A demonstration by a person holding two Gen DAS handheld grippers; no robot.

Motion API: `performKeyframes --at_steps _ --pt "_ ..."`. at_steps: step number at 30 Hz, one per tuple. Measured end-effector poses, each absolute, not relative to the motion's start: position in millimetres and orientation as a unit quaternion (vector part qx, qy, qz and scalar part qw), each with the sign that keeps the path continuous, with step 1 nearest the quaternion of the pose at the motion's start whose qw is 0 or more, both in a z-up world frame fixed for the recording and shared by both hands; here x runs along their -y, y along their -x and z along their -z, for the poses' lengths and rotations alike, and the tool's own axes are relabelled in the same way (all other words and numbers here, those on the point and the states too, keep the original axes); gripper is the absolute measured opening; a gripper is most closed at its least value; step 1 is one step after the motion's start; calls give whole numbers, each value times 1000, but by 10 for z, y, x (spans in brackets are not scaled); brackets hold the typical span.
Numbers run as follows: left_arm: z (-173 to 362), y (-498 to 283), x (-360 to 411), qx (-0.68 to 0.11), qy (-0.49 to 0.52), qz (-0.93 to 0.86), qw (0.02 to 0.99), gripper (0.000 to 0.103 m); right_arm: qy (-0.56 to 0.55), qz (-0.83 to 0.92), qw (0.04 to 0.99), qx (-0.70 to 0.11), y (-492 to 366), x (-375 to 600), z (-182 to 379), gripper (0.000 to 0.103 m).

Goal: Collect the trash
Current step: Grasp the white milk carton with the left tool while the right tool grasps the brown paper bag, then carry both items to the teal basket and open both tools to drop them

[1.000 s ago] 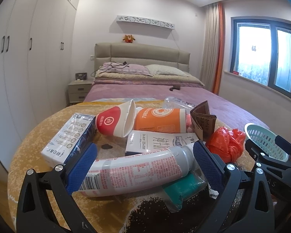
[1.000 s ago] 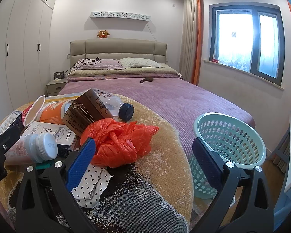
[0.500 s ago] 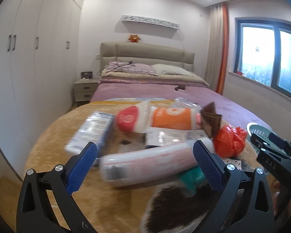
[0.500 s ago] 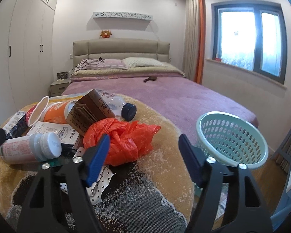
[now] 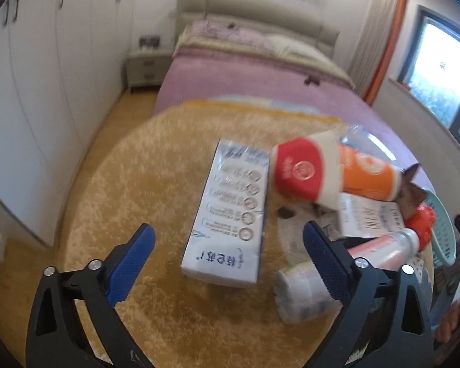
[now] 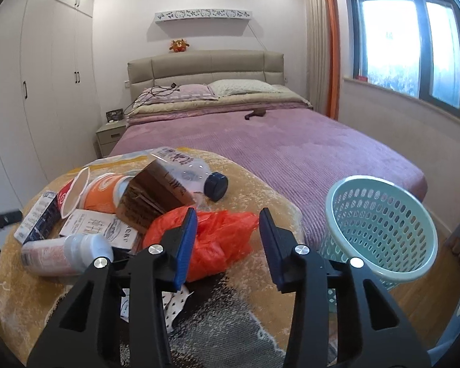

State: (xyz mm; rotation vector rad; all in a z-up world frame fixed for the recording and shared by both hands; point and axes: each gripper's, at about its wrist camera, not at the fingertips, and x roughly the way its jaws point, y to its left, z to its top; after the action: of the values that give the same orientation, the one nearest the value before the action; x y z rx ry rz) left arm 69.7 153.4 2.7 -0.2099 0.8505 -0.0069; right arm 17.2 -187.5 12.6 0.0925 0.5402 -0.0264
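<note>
Trash lies heaped on a round yellow rug [image 5: 144, 184]. My left gripper [image 5: 228, 254] is open above a white and blue carton [image 5: 230, 214]; nothing is between its pads. A red and white cup [image 5: 303, 170], an orange cup [image 5: 368, 178] and a white bottle [image 5: 319, 276] lie to its right. My right gripper [image 6: 227, 245] is half closed and empty, just above an orange plastic bag [image 6: 217, 242]. A brown paper box [image 6: 156, 196], a clear bottle with a dark cap [image 6: 214, 184] and the white bottle [image 6: 67, 254] lie behind and left. A mint basket [image 6: 380, 227] stands at right.
A bed with a purple cover [image 6: 279, 150] stands behind the rug. White wardrobes [image 5: 46, 76] line the left wall and a nightstand [image 6: 110, 135] sits beside the bed. A spotted white scrap [image 6: 174, 306] lies under my right gripper. Wooden floor shows around the rug.
My left gripper rose and swung left, off the white bottle, to above the carton. My right gripper's jaws narrowed and it moved toward the orange bag.
</note>
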Motion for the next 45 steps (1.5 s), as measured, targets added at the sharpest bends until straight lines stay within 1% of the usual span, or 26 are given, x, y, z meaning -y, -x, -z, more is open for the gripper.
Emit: performKeyframes --at_steps 2,4,5,8,9,16,17,18,20,22,23,24,25,26,28,34,38,41,45 --pt "64 -807 -1556 -426 123 15 896 91 -52 5 957 -284 -250 1901 -106 44" --pt "116 -897 -1562 -435 127 20 891 90 -40 -8 957 -287 -321 1821 -129 53" --pt "136 -931 -1551 -439 124 20 890 89 -31 -19 957 -288 -357 1754 -147 56" --pt "212 -1005 -1470 -456 109 23 883 79 -5 -48 955 -291 -483 1554 -196 57" --pt "243 -1030 -1452 -462 107 25 880 78 4 -51 955 -293 -515 1500 -194 57" --pt "322 -1117 -1343 -475 75 10 877 77 52 -86 940 -325 -833 1224 -25 56" --pt "321 -1129 -1319 -474 63 4 878 73 54 -91 938 -329 -875 1208 4 56" --pt "323 -1157 -1307 -473 54 -1 879 65 55 -97 936 -334 -917 1195 31 56" --pt "325 -1157 -1285 -470 37 -12 882 57 56 -108 932 -341 -962 1178 73 51" --pt "308 -1146 -1294 -464 37 -11 885 57 60 -118 928 -348 -1020 1154 106 35" --pt "294 -1132 -1298 -460 40 -10 887 56 62 -126 925 -352 -1049 1131 121 31" --pt "275 -1119 -1313 -453 45 -8 890 56 60 -133 925 -352 -1056 1125 122 22" --pt "253 -1080 -1326 -446 49 -9 893 56 56 -141 924 -352 -1057 1130 118 17" --pt "212 -1047 -1347 -438 51 -12 897 56 50 -153 923 -349 -1042 1127 101 11" --pt "138 -924 -1363 -425 53 -16 903 56 49 -154 927 -339 -1016 1126 73 6" --pt "-215 -680 -1344 -366 67 -8 928 56 19 -167 937 -305 -906 1233 -105 3" --pt "-439 -561 -1246 -334 83 18 939 56 -22 -189 941 -281 -813 1386 -296 3" --pt "-592 -501 -1093 -313 86 40 945 56 -45 -201 941 -268 -727 1517 -409 3" --pt "-710 -581 -772 -304 79 68 947 56 -60 -189 947 -251 -590 1760 -541 3"
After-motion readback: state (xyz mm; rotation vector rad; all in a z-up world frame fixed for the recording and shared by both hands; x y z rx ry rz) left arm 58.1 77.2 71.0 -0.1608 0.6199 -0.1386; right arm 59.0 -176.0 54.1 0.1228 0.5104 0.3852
